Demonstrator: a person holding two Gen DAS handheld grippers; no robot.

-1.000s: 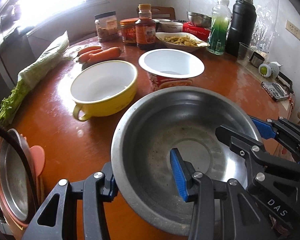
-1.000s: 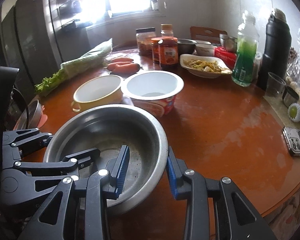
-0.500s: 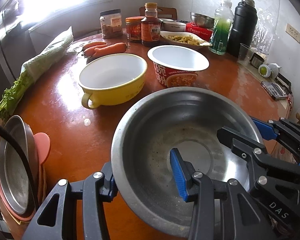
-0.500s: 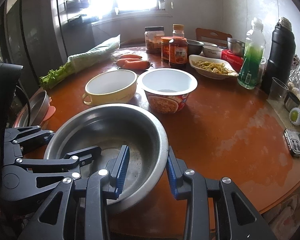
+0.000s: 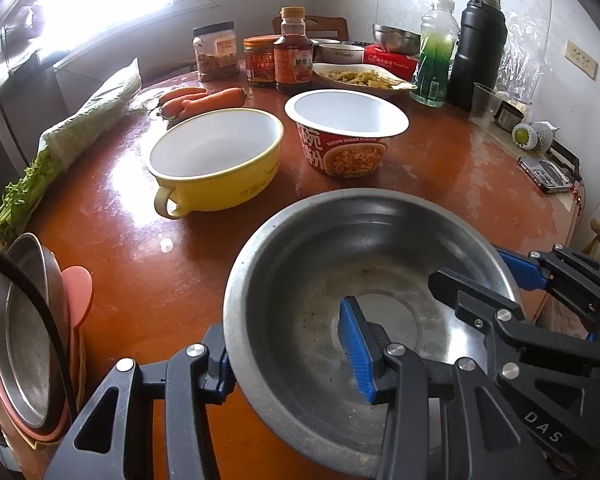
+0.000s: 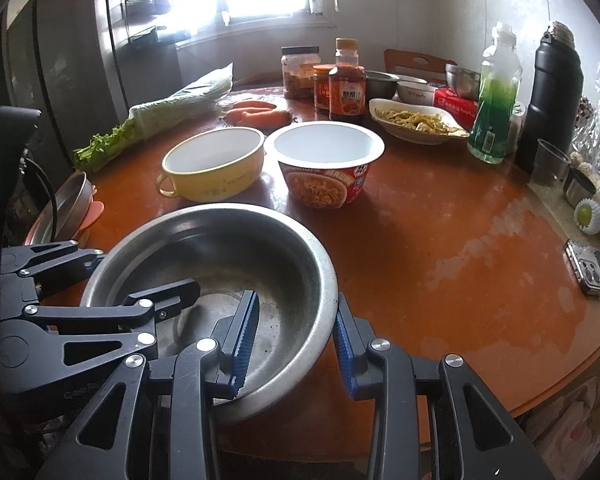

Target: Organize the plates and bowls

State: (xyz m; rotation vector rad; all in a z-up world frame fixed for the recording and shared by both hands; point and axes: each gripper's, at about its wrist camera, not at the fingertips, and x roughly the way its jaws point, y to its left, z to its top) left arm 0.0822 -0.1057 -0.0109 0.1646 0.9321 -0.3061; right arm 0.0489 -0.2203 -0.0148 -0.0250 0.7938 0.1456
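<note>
Both grippers hold a large steel bowl point(image 5: 340, 264) by its rim, above the near part of the round brown table point(image 5: 140, 264). My left gripper point(image 5: 288, 352) is shut on its left rim, one finger inside, one outside. My right gripper point(image 6: 296, 336) is shut on its right rim; the bowl also shows in the right wrist view point(image 6: 220, 248). Beyond it stand a yellow handled bowl point(image 5: 220, 160) and a red and white paper noodle bowl point(image 5: 346, 136). A stack of steel and pink plates point(image 5: 24, 332) sits at the table's left edge.
At the back stand jars and a sauce bottle point(image 5: 294, 56), a dish of food point(image 5: 360, 78), a green bottle point(image 5: 436, 52), a black flask point(image 5: 476, 44) and small steel bowls. Carrots point(image 5: 204, 100) and bagged celery point(image 5: 72, 140) lie left. A phone point(image 6: 596, 272) lies right.
Both grippers have risen and drawn back with the steel bowl; the yellow bowl and noodle bowl now sit farther away and more of their sides shows.
</note>
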